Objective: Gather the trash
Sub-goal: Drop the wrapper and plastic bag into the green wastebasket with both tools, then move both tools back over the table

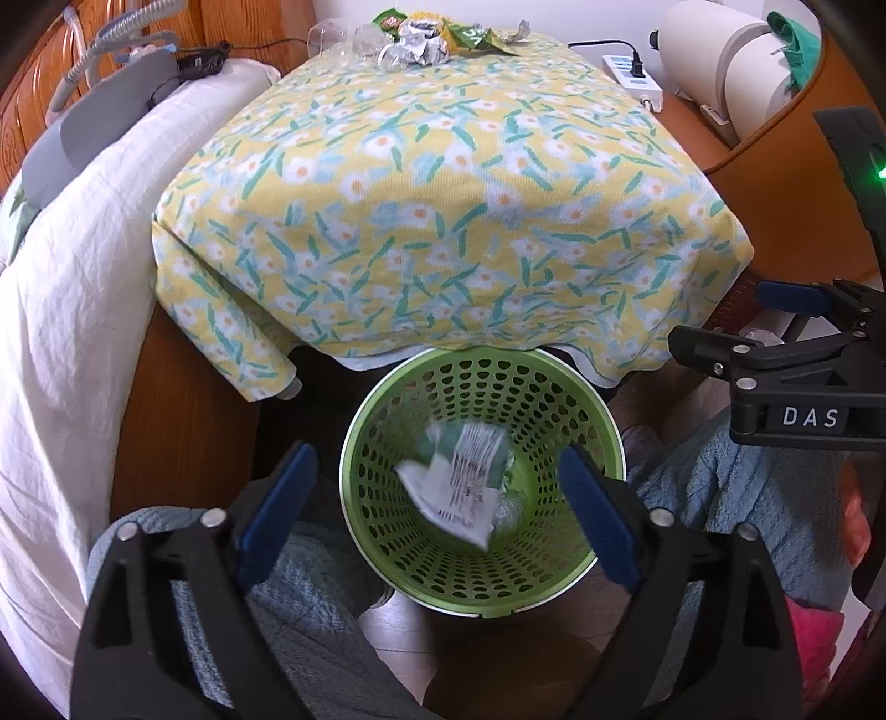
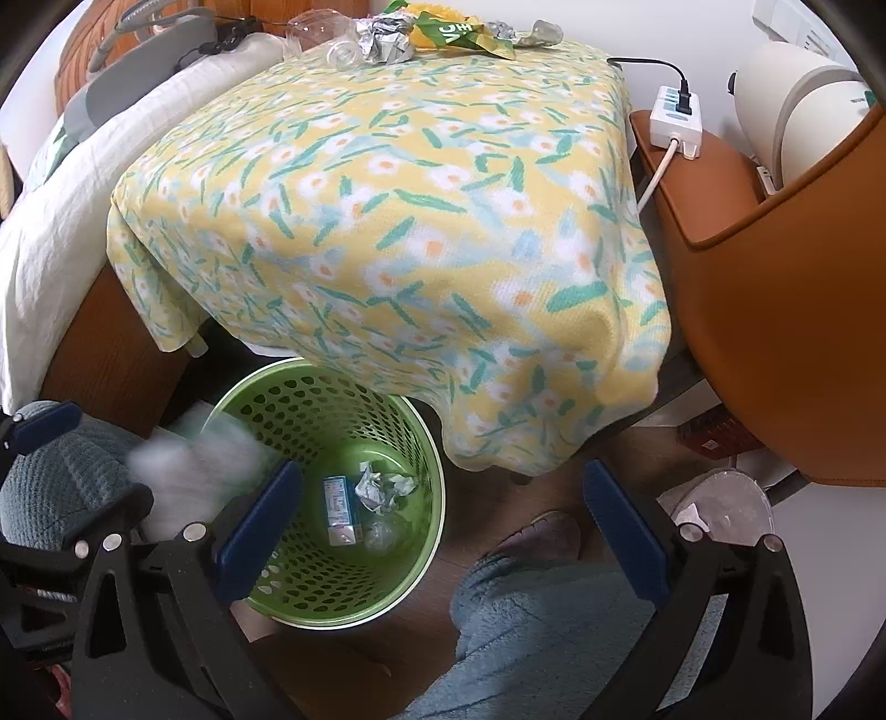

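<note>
- Left gripper (image 1: 437, 515) wide open over green bin (image 1: 603, 421), blue pads (image 1: 277, 509) apart, nothing pinched between them.
- Right gripper (image 2: 443, 531) also spread open, empty; hangs over floor just right of bin (image 2: 426, 443). From left view it sits at frame's right edge (image 1: 775, 327), beside table corner.
- White paper (image 1: 459, 482) with printed text, blurred, in air inside bin mouth between left pads; touches neither pad. In right view same paper is a pale smear (image 2: 194, 459) at bin's left rim.
- Bin stands on wood floor, partly under overhang of floral cloth (image 1: 443, 210).
- Bin bottom: small carton (image 2: 339, 512), crumpled foil (image 2: 382, 487), clear plastic bit (image 2: 382, 534).
- Rest of trash at far edge of cloth: clear cup (image 2: 310, 30), foil wad (image 2: 387, 41), green-yellow snack bag (image 2: 459, 30), grey scrap (image 2: 540, 30). Well apart from both grippers.
- White bedding (image 1: 72, 332) left of table, grey device with hose (image 1: 105, 111) on it.
- Power strip (image 2: 675, 119) on brown stand right of table; cream cylinder appliance (image 1: 720, 66) behind.
- Blue fleece legs (image 2: 542, 626) below, slipper (image 2: 542, 534) on floor.
</note>
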Demonstrator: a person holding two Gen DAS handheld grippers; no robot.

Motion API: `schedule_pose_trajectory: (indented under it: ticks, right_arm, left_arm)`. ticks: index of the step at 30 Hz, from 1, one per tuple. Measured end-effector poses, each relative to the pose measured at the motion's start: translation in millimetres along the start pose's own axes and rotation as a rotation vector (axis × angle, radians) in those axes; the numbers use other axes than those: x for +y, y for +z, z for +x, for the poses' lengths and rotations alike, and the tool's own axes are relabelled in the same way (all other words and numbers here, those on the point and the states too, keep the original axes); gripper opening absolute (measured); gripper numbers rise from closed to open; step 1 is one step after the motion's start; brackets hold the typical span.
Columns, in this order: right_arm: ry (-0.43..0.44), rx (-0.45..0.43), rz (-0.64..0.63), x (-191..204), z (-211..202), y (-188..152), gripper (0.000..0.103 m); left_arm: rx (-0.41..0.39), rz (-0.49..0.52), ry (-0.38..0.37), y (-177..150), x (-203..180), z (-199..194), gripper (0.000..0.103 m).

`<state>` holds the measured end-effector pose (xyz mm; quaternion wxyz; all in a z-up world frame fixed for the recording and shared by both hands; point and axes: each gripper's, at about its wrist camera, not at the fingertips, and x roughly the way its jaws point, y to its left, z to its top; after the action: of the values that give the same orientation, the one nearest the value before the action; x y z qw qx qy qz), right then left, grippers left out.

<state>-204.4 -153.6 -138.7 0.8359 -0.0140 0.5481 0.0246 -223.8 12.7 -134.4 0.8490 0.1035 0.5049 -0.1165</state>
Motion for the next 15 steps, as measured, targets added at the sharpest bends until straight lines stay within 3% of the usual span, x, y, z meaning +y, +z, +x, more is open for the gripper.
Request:
schedule_pose_trajectory:
  ticks: [15]
  right_arm:
    - [0.005,-0.009,0.001,3.0,-2.8,1.7,0.1]
  left_arm:
    - [-0.017,0.0,0.022,4.7,5.5,-5.9,0.091]
